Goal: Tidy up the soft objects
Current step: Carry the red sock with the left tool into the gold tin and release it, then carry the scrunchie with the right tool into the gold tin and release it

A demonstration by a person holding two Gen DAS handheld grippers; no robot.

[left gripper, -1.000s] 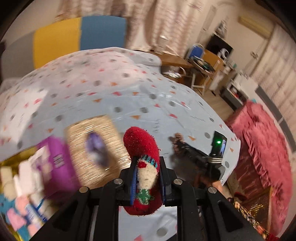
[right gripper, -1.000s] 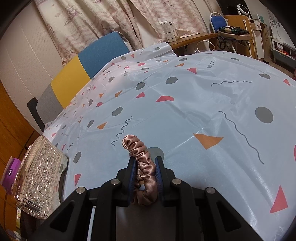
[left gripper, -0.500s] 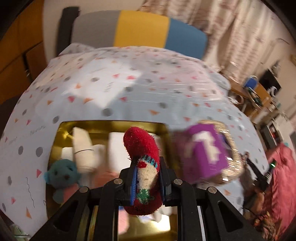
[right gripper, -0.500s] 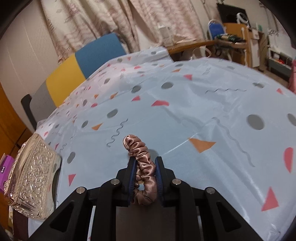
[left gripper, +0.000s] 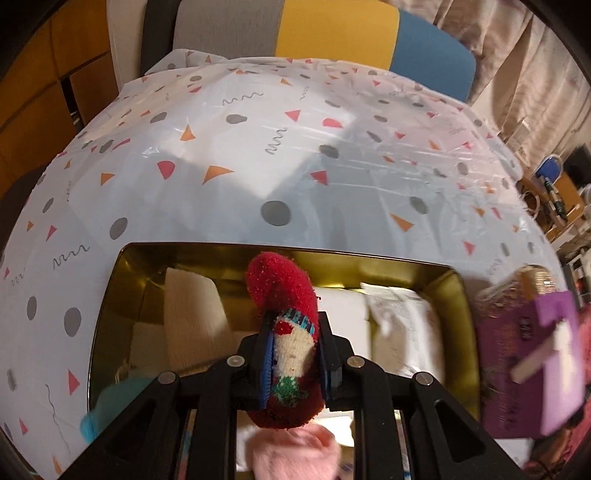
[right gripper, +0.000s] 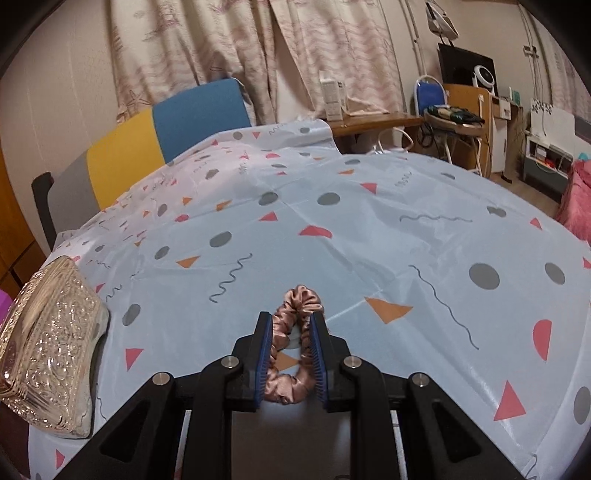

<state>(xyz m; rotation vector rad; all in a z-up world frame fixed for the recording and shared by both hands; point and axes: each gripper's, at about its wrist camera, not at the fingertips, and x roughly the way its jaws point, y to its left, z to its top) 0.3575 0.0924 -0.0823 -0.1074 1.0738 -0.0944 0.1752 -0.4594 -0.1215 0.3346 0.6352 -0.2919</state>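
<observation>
My left gripper point(left gripper: 295, 319) is shut on a fuzzy red sock point(left gripper: 284, 291) with a white, blue and green pattern. It hangs over an open gold tin point(left gripper: 369, 257). Inside the tin lie folded white cloths point(left gripper: 192, 310), a teal plush point(left gripper: 107, 406) and a pink fuzzy piece point(left gripper: 295, 450) just under the sock. My right gripper point(right gripper: 291, 318) is shut on a brown satin scrunchie point(right gripper: 301, 295), held just above the patterned tablecloth point(right gripper: 406, 221); its loop stands up between the pads.
A purple box point(left gripper: 535, 369) sits right of the tin, blurred. The embossed silver lid point(right gripper: 48, 343) lies at the table's left edge in the right wrist view. A grey, yellow and blue chair back point(left gripper: 332, 33) stands behind the table.
My left gripper has swung with the sock from beside the lid and purple box to low over the gold tin. The right gripper stayed in place, tilting up a little, scrunchie still held.
</observation>
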